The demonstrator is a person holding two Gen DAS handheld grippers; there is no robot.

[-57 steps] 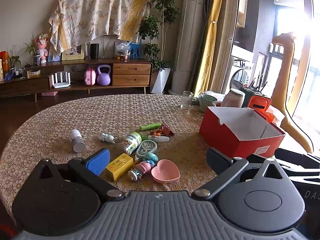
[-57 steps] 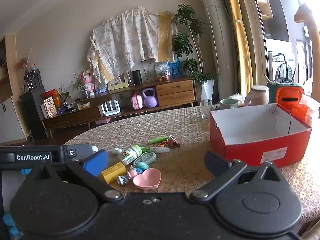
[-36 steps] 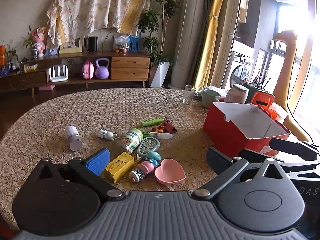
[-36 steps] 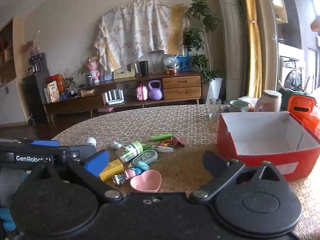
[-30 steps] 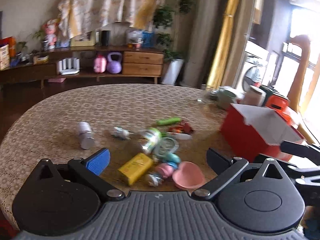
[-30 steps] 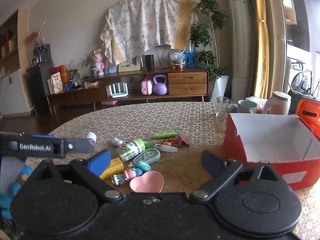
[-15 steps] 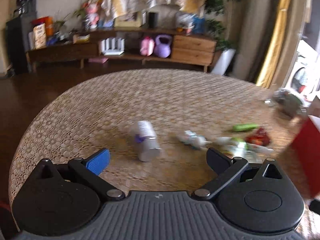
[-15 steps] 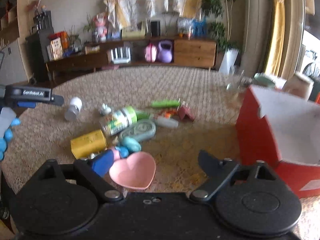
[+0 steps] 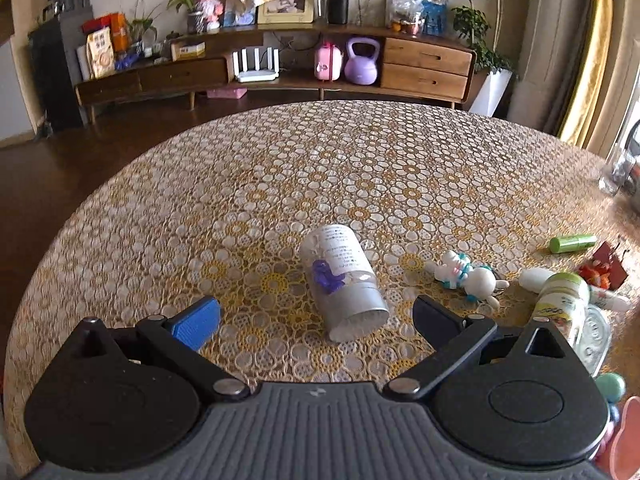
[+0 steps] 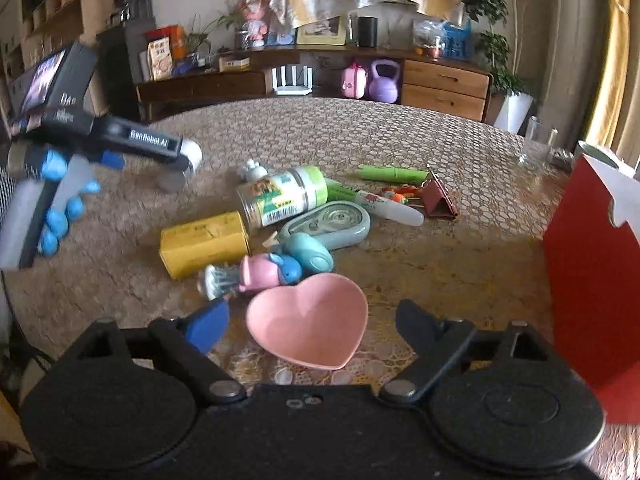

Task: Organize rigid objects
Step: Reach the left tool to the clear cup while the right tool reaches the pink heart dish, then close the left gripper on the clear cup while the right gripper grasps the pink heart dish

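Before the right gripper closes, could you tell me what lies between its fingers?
The pink heart dish sits on the table between the open right gripper's fingers, seen in the right wrist view.

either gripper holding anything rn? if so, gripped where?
Nothing held. Left gripper is open, its fingers on either side of the lying silver bottle without touching it. Right gripper is open around the pink heart dish, pads clear of it.
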